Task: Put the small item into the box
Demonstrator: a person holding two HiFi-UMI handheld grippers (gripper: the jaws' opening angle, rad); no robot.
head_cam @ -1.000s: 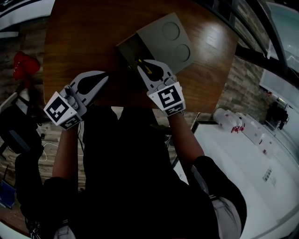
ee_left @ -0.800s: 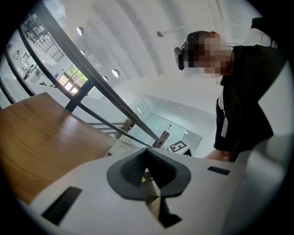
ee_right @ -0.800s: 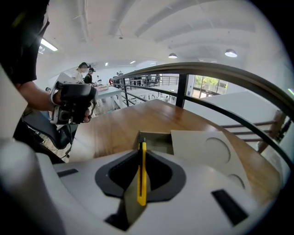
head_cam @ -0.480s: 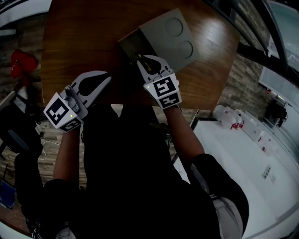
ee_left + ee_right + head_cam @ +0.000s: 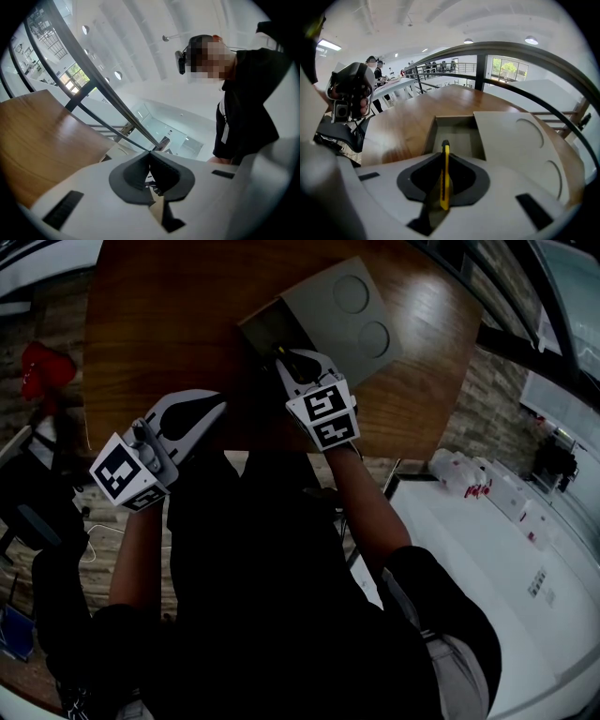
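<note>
A round wooden table (image 5: 187,324) filled the top of the head view, with the person's dark-clothed torso (image 5: 262,596) taking up most of the space below it and a white counter (image 5: 487,549) off to the right. On the far side of the table sat a grey box (image 5: 347,315), its flat lid marked by two round recesses and, beside the lid, an open compartment (image 5: 457,136) nearer the person. The left gripper (image 5: 214,404) hung over the near edge of the table, well apart from the box and tilted upward, so its own view took in the ceiling, a dark railing (image 5: 108,93) and the person's black top. Its jaws met at their tips and had nothing between them. The right gripper (image 5: 289,360) reached forward to the near edge of the box's open compartment. Its jaws were pressed together on a thin yellow utility knife (image 5: 445,178), clamped edge-on between the dark pads. The knife's black tip stuck out past the jaw tips and pointed toward the open compartment. The knife was in the jaws rather than in the box. In the right gripper view a black camera (image 5: 349,96) on a stand stood at the left, beyond the table.
</note>
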